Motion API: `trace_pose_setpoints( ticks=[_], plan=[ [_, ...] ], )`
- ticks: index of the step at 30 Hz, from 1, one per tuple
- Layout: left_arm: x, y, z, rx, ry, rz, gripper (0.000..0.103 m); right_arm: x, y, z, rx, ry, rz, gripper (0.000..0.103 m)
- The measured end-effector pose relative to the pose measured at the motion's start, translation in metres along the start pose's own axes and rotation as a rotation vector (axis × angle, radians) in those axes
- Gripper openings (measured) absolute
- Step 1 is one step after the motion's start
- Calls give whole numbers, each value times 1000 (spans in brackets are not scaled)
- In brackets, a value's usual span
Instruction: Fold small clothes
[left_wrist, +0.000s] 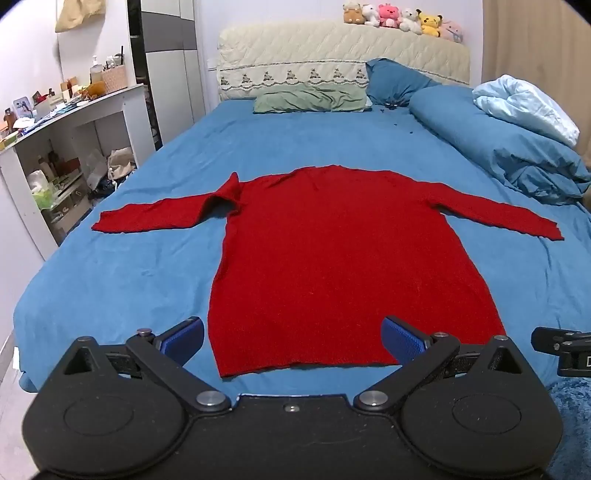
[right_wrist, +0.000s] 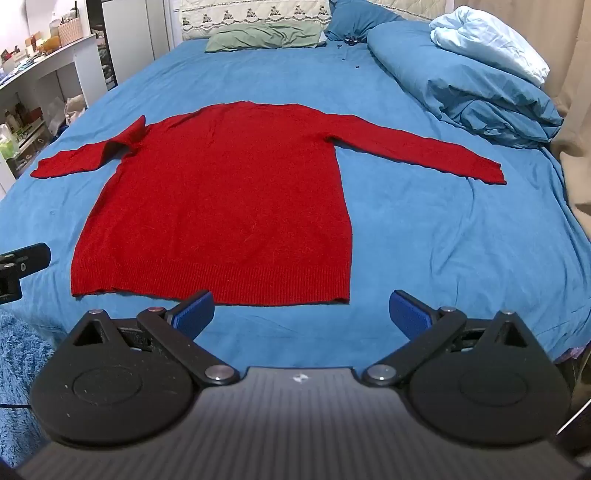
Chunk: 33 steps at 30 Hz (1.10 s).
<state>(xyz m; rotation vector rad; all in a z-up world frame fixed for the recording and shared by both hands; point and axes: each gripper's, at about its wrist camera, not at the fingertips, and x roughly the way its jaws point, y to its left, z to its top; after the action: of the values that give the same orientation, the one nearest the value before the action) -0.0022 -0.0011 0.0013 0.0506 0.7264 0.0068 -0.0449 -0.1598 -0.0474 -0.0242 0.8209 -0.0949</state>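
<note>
A red long-sleeved sweater (left_wrist: 332, 251) lies flat on the blue bed sheet (left_wrist: 129, 266), hem toward me, both sleeves spread out sideways; the left shoulder is bunched up. It also shows in the right wrist view (right_wrist: 229, 192). My left gripper (left_wrist: 291, 341) is open and empty, just above the hem's middle. My right gripper (right_wrist: 301, 314) is open and empty, over the sheet just in front of the hem's right corner. The right gripper's edge shows in the left wrist view (left_wrist: 565, 350).
A rolled blue duvet (left_wrist: 498, 144) with a light blue blanket (left_wrist: 528, 107) lies along the bed's right side. Green (left_wrist: 310, 98) and blue pillows sit at the headboard. A white shelf unit (left_wrist: 66, 147) stands left of the bed. A blue rug (right_wrist: 18, 369) lies below.
</note>
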Motion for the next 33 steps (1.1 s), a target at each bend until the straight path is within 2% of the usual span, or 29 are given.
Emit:
trace_pose_setpoints(
  ticks=[33],
  plan=[
    [-5,-5,1,4,-9,11,103,-4,-2,1,3,1,5,103]
  ],
)
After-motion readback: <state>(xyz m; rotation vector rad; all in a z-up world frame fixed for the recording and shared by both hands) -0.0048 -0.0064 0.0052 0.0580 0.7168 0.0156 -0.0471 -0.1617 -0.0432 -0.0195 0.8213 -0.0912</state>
